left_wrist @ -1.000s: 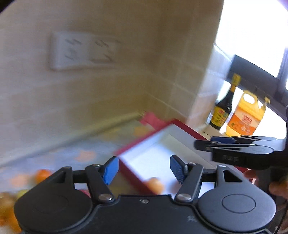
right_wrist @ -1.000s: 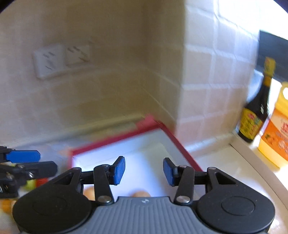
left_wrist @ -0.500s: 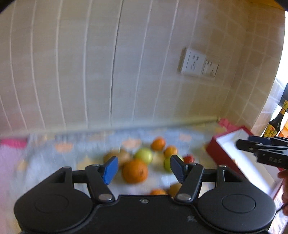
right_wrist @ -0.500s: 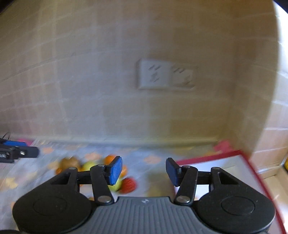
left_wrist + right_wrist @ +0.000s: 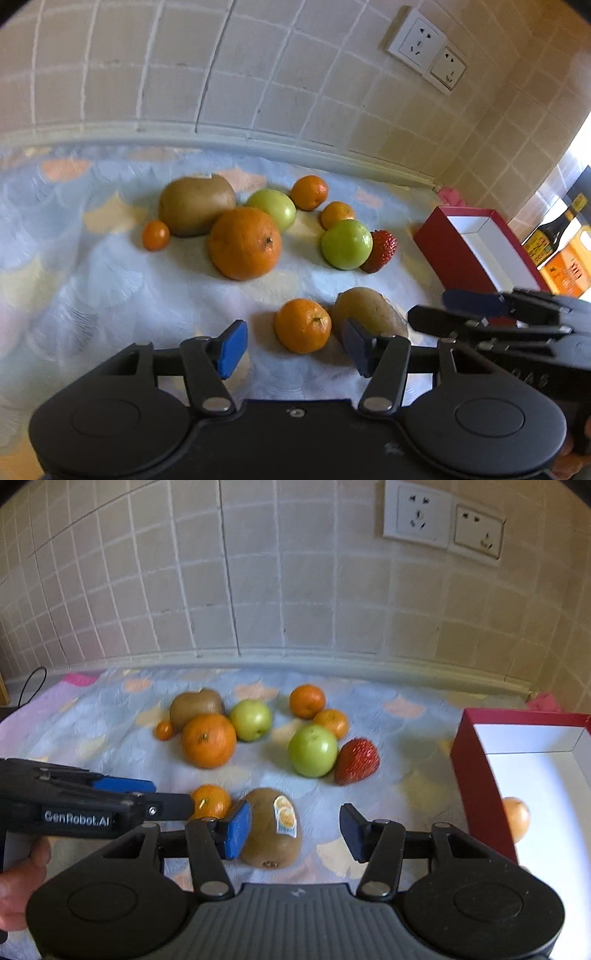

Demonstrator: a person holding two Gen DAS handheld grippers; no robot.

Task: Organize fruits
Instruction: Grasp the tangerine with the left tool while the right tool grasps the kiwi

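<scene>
Fruits lie on a pale blue patterned cloth (image 5: 110, 288). My left gripper (image 5: 293, 349) is open and empty, just short of a small orange (image 5: 303, 325). A stickered kiwi (image 5: 273, 829) lies beside that orange (image 5: 210, 801). My right gripper (image 5: 295, 829) is open and empty, with the kiwi by its left finger. Farther back are a big orange (image 5: 243, 242), two green apples (image 5: 346, 244) (image 5: 273, 208), a strawberry (image 5: 380, 251), another kiwi (image 5: 195, 208) and small oranges. A red box (image 5: 480, 771) with a white inside stands at the right and holds an orange fruit (image 5: 515, 818).
A tiled wall (image 5: 258, 590) with two sockets (image 5: 441, 524) runs behind the cloth. A dark sauce bottle (image 5: 554, 236) and an orange jug (image 5: 570, 269) stand past the box. The two grippers are side by side, close together.
Both grippers have swung from the box at the right to the fruits on the cloth and dropped lower. Both stayed open.
</scene>
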